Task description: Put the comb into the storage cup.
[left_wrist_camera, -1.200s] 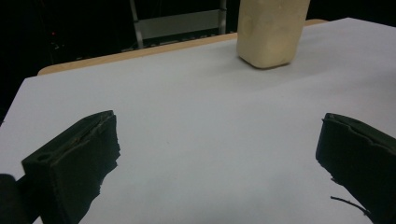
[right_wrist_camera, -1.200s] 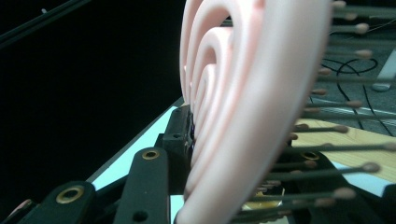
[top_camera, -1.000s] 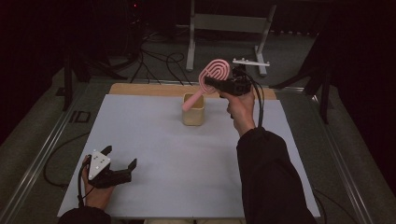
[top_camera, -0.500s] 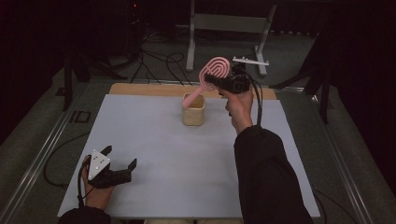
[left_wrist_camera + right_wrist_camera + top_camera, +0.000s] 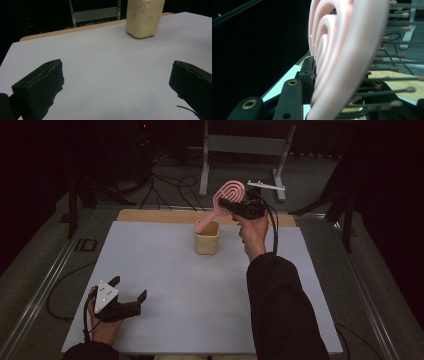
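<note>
A pink hairbrush with a round, ridged head hangs tilted above a cream cup near the table's far edge. Its handle end dips at the cup's mouth. My right gripper is shut on the brush head. In the right gripper view the ridged head sits between my jaws, bristles pointing right. My left gripper rests at the near left of the white table top, jaws open with nothing between them. The left gripper view has the cup ahead at the upper right.
A wooden strip runs along the table's far edge. Beyond it stand a grey metal frame and loose cables on the floor. Metal rails flank the table on both sides.
The right hand with the brush has shifted slightly, the handle end staying at the cup. The left gripper has not moved.
</note>
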Available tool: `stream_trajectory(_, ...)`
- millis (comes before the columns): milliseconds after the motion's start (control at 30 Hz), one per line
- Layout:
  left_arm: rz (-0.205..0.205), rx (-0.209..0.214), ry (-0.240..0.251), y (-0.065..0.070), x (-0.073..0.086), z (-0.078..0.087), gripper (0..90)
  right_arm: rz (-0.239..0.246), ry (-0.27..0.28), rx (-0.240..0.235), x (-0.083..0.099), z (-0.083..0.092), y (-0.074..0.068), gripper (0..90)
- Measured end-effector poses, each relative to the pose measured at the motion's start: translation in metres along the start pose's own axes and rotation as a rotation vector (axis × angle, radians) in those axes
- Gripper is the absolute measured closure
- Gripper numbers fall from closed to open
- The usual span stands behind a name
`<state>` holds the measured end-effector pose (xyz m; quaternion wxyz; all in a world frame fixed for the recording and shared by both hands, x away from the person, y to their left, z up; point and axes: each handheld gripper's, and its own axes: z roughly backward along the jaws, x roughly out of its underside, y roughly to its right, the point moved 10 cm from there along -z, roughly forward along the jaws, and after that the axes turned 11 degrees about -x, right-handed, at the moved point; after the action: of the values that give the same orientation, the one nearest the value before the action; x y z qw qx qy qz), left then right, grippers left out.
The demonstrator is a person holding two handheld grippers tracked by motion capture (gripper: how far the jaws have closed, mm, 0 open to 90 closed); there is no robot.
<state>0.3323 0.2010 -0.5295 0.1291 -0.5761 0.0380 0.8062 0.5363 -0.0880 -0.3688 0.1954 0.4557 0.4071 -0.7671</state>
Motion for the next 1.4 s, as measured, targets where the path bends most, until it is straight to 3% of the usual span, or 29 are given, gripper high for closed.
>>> stream_trajectory(333, -0.005, 0.004, -0.004, 0.001, 0.001, 0.000, 0.0, 0.003, 0.006, 0.029, 0.002, -0.002, 0.004, 63.6)
stream_trajectory(500, -0.005, 0.003, -0.004, 0.001, 0.001, 0.000, 0.0, 0.031, -0.002, 0.062, 0.003, -0.002, 0.006, 63.6)
stream_trajectory(1400, -0.010, 0.007, -0.005, 0.002, 0.001, 0.000, 0.0, 0.060, -0.013, 0.110, 0.006, -0.006, 0.012, 63.6)
